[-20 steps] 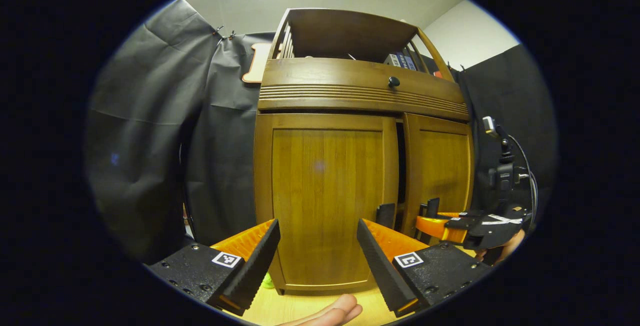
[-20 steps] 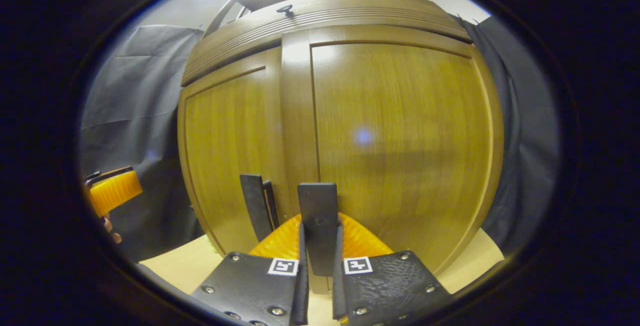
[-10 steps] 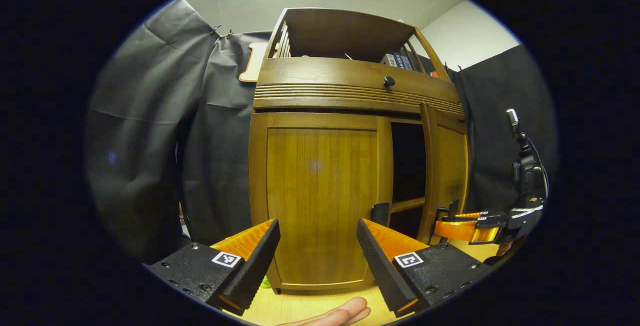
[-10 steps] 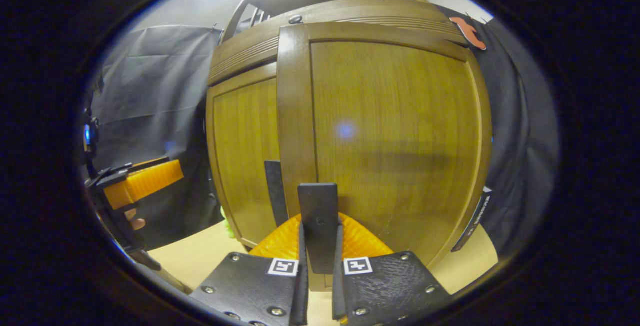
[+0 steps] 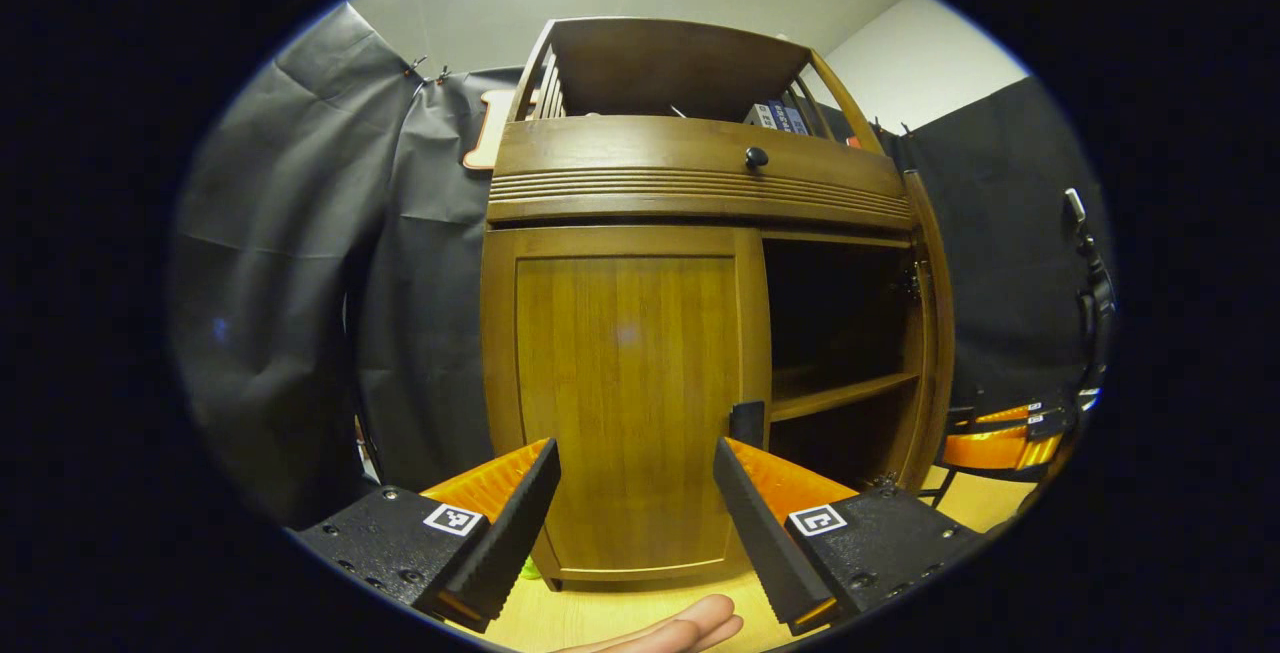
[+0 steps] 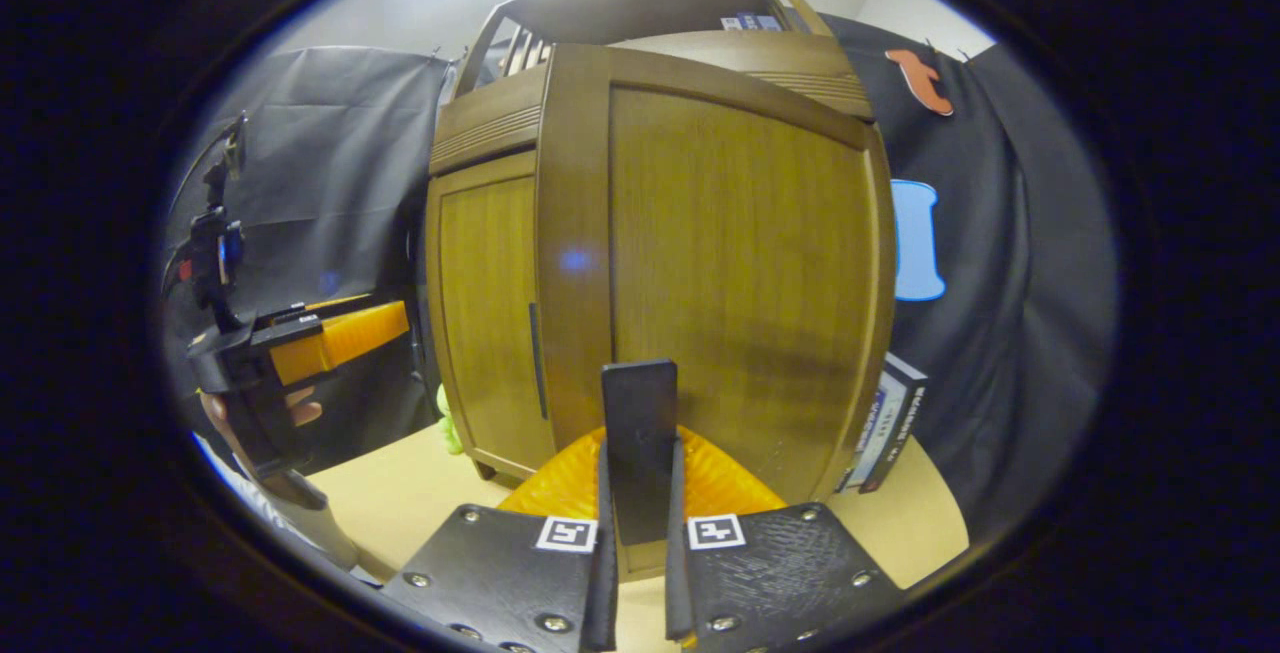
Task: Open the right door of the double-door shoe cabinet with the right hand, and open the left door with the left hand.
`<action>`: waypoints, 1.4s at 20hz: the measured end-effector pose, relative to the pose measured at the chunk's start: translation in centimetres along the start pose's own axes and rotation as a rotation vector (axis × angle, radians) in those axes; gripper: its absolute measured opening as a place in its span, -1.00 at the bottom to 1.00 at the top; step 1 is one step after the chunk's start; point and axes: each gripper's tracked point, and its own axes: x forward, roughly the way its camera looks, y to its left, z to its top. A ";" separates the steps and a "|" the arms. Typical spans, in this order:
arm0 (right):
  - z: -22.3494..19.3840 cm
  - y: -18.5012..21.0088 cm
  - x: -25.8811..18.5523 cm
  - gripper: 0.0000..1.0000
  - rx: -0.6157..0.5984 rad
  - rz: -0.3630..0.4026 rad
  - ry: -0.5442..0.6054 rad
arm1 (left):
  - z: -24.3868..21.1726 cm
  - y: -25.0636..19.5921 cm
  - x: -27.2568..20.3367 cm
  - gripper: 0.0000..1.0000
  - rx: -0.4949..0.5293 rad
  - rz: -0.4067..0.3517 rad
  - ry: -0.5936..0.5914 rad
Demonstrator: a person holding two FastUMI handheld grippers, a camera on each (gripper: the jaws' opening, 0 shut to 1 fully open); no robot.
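Right gripper [image 6: 636,573] clamped on handle [image 6: 638,448] of right door [image 6: 740,273], swung wide open. Left gripper [image 5: 635,513] spread wide, empty, level, facing shut left door [image 5: 620,393].

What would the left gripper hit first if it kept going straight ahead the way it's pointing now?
Most likely the closed left door: the open left gripper points at its panel, with the door handle off to one side. Depth is hard to judge.

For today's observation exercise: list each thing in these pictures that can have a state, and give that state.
right door: swung open
left door: closed
right gripper: shut on the right door's handle
left gripper: open, holding nothing
drawer: closed
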 end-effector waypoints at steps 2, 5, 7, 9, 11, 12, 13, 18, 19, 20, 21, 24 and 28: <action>0.5 -0.4 0.0 -0.62 -0.023 -0.027 0.012 | -0.1 -0.1 -0.1 0.83 0.008 0.003 -0.001; 1.7 -0.9 -0.5 -0.63 -0.014 -0.063 0.023 | -0.1 -0.6 0.0 0.84 0.019 -0.002 0.000; 2.2 -1.3 -0.4 -0.61 -0.006 -0.090 0.013 | -0.2 -0.8 0.0 0.84 0.024 -0.003 0.001; 2.2 -1.9 -0.8 -0.63 0.033 -0.117 -0.012 | -0.2 -1.0 -0.1 0.84 0.027 -0.004 -0.002; 1.8 -2.8 -1.8 -0.65 0.054 -0.149 -0.025 | 0.1 -1.3 -0.2 0.83 0.024 -0.008 -0.011; 1.6 -3.2 -2.1 -0.65 0.063 -0.167 -0.026 | 0.0 -1.5 -0.2 0.90 0.025 -0.013 -0.013; 1.6 -3.6 -2.3 -0.63 0.063 -0.187 -0.025 | 0.1 -1.6 -0.4 0.90 0.026 -0.016 -0.015; 0.8 -8.9 -5.3 -0.66 -0.038 -0.391 0.018 | 0.4 -1.6 -0.5 0.84 0.018 -0.016 -0.027; 0.6 -10.6 -4.4 -1.00 -0.015 -0.425 -0.002 | 0.5 -1.6 -0.5 0.84 0.018 -0.020 -0.025; 0.8 -10.1 -5.1 -1.00 0.038 -0.396 -0.008 | 0.3 -1.7 -0.5 0.88 0.017 -0.024 -0.023; 0.7 -10.5 -5.1 -0.98 0.072 -0.380 -0.021 | 0.4 -1.6 -0.6 0.88 0.015 -0.025 -0.025; 0.4 -11.6 -5.2 -0.99 0.098 -0.334 -0.039 | 0.2 -1.8 -0.5 0.83 0.013 -0.026 -0.022; 0.9 -12.6 -4.7 -0.98 0.109 -0.237 -0.070 | -0.2 -2.3 -0.2 0.88 0.001 -0.041 -0.004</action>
